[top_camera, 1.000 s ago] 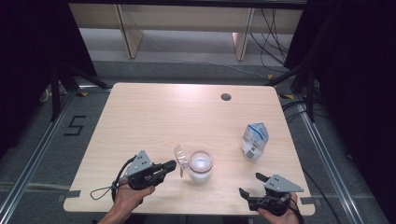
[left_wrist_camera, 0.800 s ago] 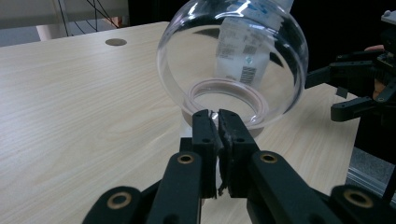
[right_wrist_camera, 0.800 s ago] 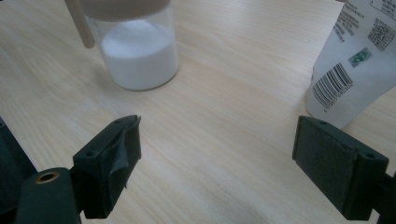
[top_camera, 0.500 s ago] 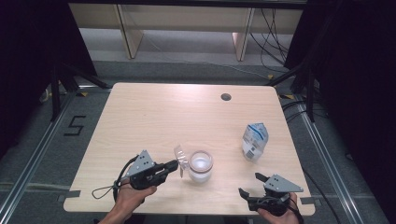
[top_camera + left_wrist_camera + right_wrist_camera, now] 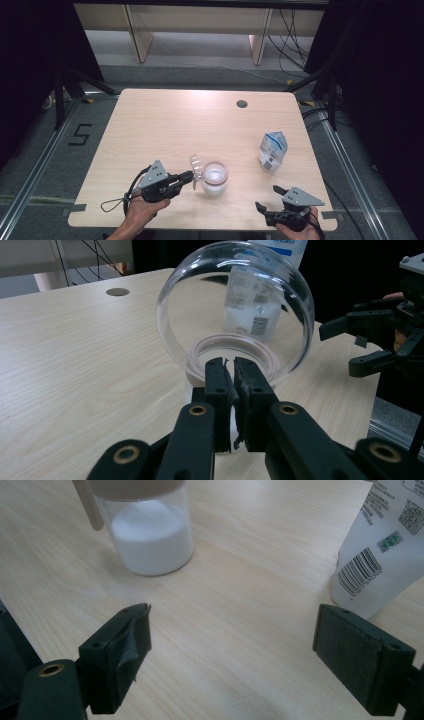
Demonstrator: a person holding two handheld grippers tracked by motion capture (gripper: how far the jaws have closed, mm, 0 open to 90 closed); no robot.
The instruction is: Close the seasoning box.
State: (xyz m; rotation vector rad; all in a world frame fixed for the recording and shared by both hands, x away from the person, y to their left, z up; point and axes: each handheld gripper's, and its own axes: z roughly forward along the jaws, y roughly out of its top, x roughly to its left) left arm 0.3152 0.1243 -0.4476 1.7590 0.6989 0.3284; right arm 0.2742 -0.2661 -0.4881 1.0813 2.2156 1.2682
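Pale wooden table [image 5: 165,125] bears jar [image 5: 214,181] (perhaps sugar) and pouch [image 5: 273,151].

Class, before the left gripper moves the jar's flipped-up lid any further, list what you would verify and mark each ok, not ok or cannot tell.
1. Left gripper shut at the hinged clear lid: ok.
2. Lid stands open above the jar's mouth: ok.
3. Jar upright on the table, white powder inside: ok.
4. Right gripper open, holding nothing: ok.
5. White pouch stands apart from the jar: ok.
6. Whether the lid's hinge can bend further: cannot tell.
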